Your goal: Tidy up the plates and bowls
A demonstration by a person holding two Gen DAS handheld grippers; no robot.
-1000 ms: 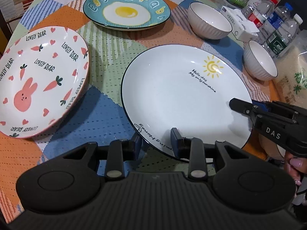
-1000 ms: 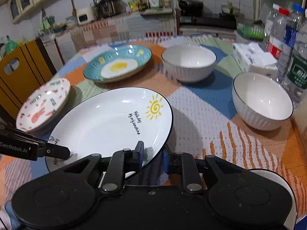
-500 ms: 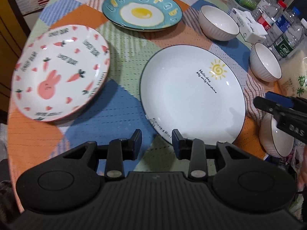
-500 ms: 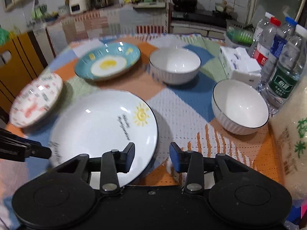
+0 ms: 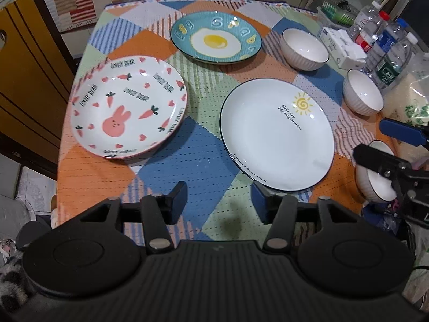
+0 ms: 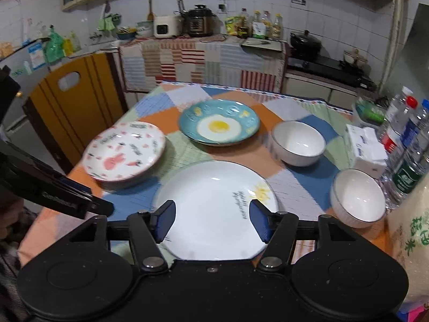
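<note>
A white plate with a sun drawing (image 5: 276,134) (image 6: 214,209) lies flat on the patchwork tablecloth (image 5: 187,147). Left of it sits a pink rabbit plate (image 5: 128,107) (image 6: 123,150), and behind it a blue fried-egg plate (image 5: 215,37) (image 6: 218,122). Two white bowls (image 5: 304,49) (image 5: 363,96) stand at the right. A third bowl (image 5: 375,182) is partly hidden behind the right gripper's fingers (image 5: 402,134). My left gripper (image 5: 218,200) hovers above the table's near edge, its jaws opening with nothing between them. My right gripper (image 6: 211,220) hangs over the white plate's near rim, its jaws also opening and empty.
Water bottles (image 5: 388,51), a tissue box (image 5: 343,45) and a rice bag (image 5: 410,99) crowd the table's right side. A yellow wooden chair (image 6: 72,102) stands past the left edge. A kitchen counter (image 6: 203,53) runs behind the table.
Both grippers let go of the white plate's rim, rose and drew back from it. Their jaws have spread wider. The plate stays flat on the cloth.
</note>
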